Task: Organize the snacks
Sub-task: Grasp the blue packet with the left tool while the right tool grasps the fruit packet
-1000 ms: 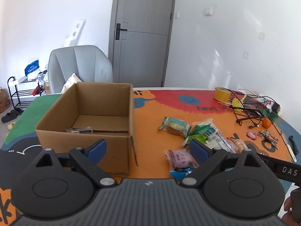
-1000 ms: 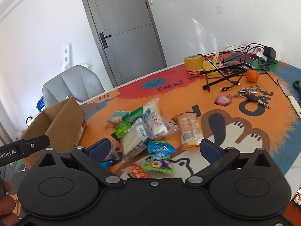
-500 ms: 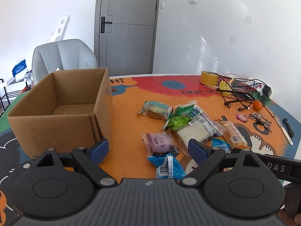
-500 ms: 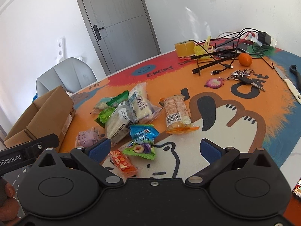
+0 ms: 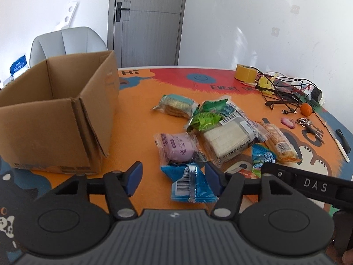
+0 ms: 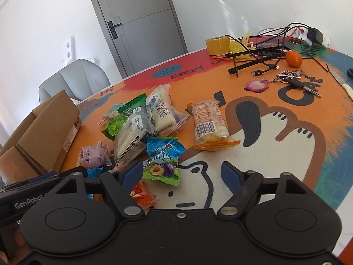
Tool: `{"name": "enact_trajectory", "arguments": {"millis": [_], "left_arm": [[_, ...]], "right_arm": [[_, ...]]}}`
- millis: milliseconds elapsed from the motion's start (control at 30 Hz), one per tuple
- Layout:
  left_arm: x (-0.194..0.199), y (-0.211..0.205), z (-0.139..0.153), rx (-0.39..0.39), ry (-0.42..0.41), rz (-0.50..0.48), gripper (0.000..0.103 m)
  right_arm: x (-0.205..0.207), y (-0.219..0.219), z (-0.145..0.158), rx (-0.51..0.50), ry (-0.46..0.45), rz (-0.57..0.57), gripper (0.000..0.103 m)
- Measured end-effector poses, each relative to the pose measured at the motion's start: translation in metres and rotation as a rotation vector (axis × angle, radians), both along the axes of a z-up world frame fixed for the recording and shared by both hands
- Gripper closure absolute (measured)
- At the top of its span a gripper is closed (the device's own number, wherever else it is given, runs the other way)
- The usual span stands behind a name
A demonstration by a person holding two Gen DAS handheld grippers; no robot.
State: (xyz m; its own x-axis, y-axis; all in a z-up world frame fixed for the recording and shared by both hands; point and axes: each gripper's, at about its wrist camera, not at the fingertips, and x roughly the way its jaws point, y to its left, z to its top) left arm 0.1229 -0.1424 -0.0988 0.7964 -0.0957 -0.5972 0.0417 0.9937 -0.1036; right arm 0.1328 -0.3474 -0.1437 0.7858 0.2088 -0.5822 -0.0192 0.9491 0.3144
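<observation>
Several snack packets lie in a loose pile on the orange cartoon mat. An open cardboard box [image 5: 55, 119] stands to their left, also seen in the right wrist view [image 6: 44, 132]. My left gripper [image 5: 173, 175] hovers low over a blue packet [image 5: 189, 183]. Its jaws are closing, with the packet between them near the right finger and the pads not touching it. Behind it lie a purple packet [image 5: 178, 146] and a white cake pack [image 5: 229, 139]. My right gripper [image 6: 181, 174] is also closing. A blue-and-green plum packet [image 6: 163, 161] sits by its left finger, untouched. An orange packet [image 6: 209, 124] lies farther ahead.
At the far right of the table are a tape roll [image 6: 217, 44], tangled black cables [image 6: 260, 55], a small orange [image 6: 293, 58], keys [image 6: 291, 77] and a knife [image 5: 342, 141]. A grey chair [image 5: 66, 42] and a closed door stand behind the table.
Both grippers have sunk toward the table and their jaws have narrowed. The left one has swung from facing the box to facing the snack pile.
</observation>
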Motion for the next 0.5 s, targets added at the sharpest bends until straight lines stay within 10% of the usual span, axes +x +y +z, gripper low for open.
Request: {"name": "enact_trajectory", "arguments": {"millis": [333,500], "left_arm": [[0.005,-0.005,-0.011,0.004,0.034,0.002,0.067],[0.002,-0.002,-0.007,-0.005,0.025,0.008,0.068]], "right_arm": [[0.014,0.008,-0.001,-0.021,-0.017,0.02,0.036],[0.016,0.013,-0.001,-0.041,-0.015,0.047,0.069]]}}
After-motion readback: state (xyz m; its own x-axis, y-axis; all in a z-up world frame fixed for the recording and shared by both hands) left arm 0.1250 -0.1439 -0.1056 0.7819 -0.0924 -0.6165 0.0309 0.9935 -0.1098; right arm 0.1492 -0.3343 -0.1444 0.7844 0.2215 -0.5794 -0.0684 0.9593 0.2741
